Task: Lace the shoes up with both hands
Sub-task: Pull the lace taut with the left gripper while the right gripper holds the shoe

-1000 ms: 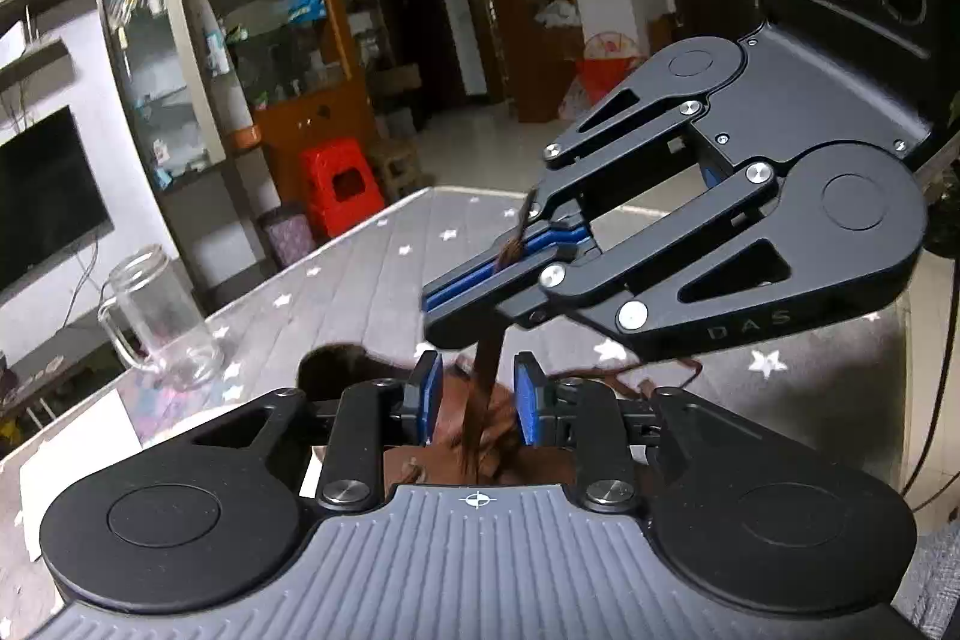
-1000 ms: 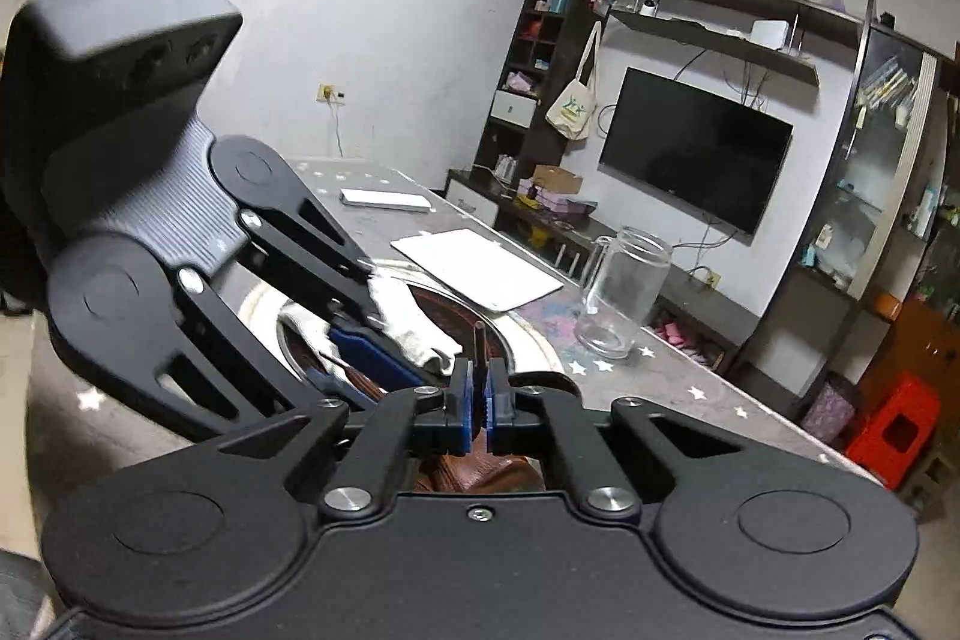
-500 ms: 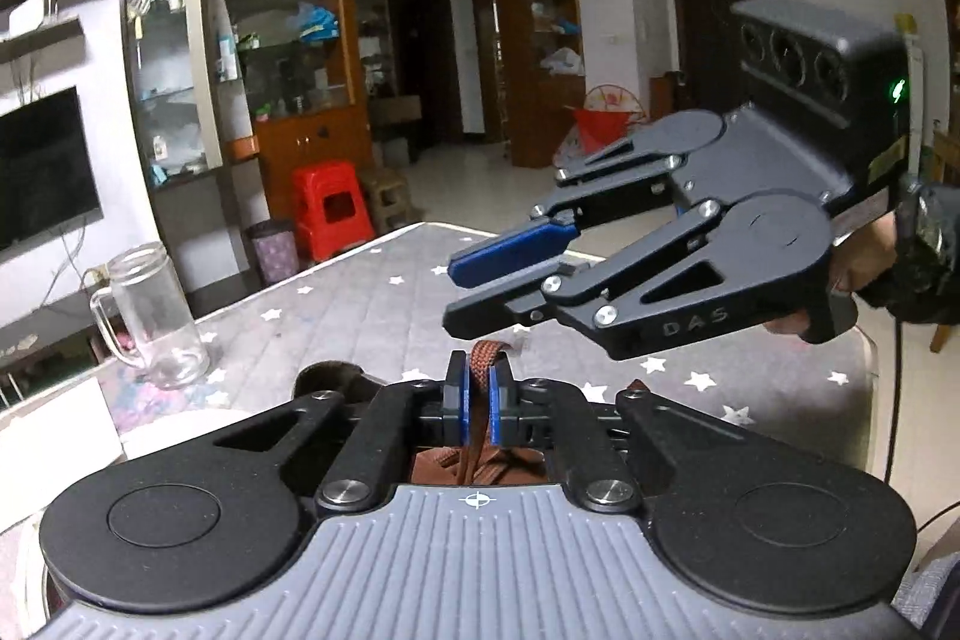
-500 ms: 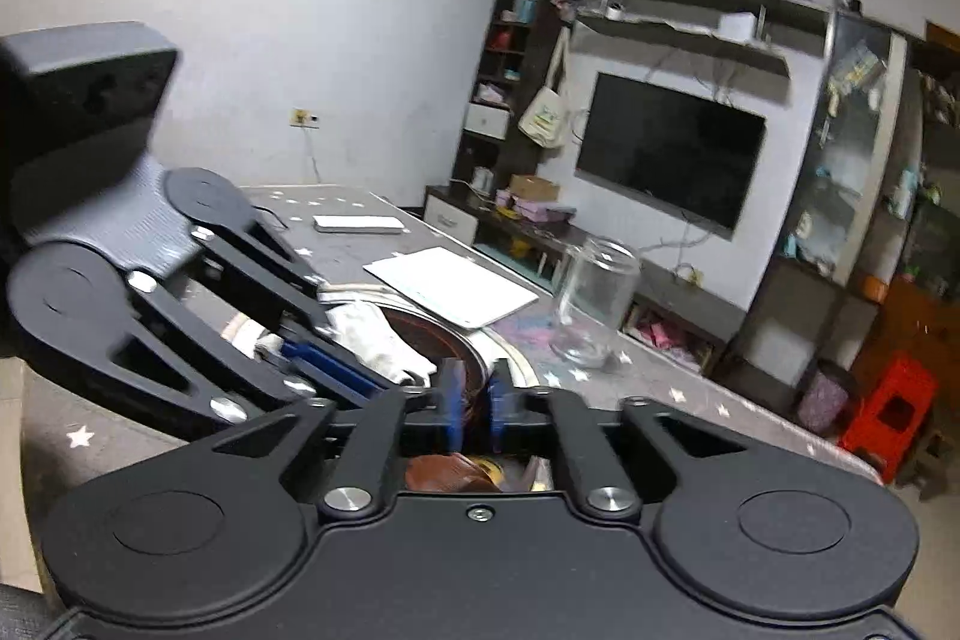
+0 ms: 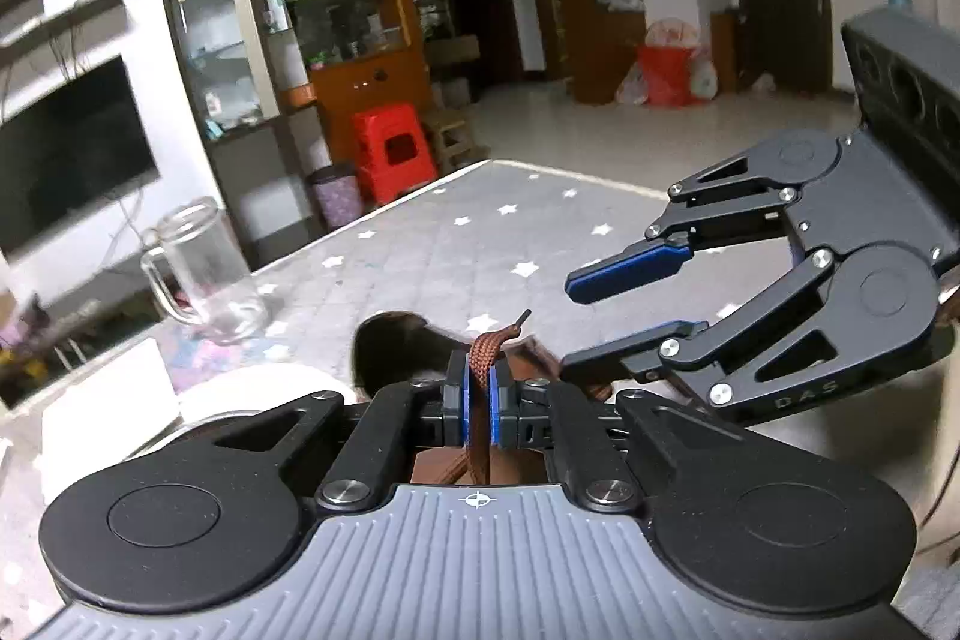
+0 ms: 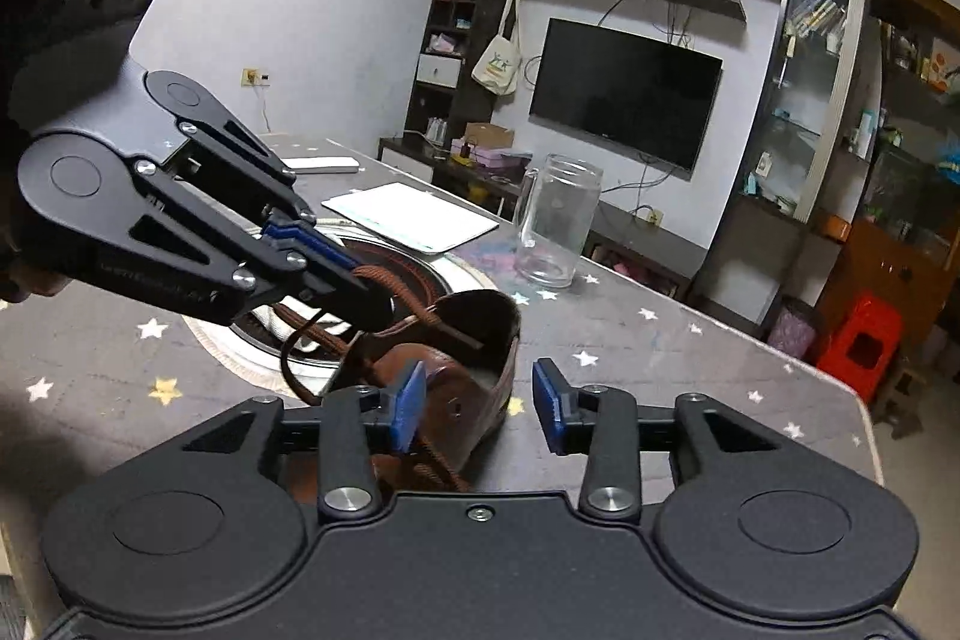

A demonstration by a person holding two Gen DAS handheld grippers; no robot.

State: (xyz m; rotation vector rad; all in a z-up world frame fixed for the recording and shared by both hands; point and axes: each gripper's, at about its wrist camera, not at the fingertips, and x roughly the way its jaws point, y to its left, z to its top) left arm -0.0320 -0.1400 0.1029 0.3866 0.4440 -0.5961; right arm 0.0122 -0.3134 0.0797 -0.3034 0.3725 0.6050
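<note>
The left gripper [image 5: 477,403] has its jaws clamped on the brown lace [image 5: 487,347], which runs up between the blue pads [image 5: 457,403] and ends in a dark tip pointing up and to the right. In the right wrist view the same gripper [image 6: 366,301] reaches in from the left, its jaws together on the lace just above the shoe [image 6: 456,376].

The right gripper [image 6: 477,406] holds nothing: its jaws stand wide apart, one blue pad in front of the shoe's side and the other over bare worktop [image 6: 660,358]. From the left wrist view it [image 5: 594,322] comes in from the right, jaws spread, near the lace tip but apart from it.

The shoe, brown leather, lies on the grey star-patterned worktop between the two grippers, its opening turned away from the right camera. A loop of lace hangs off its left side, over the rim of a round inset [image 6: 240,334] in the worktop.

A glass mug [image 6: 558,220] stands farther back, well apart from the shoe, and a white sheet [image 6: 408,214] lies to its left.
</note>
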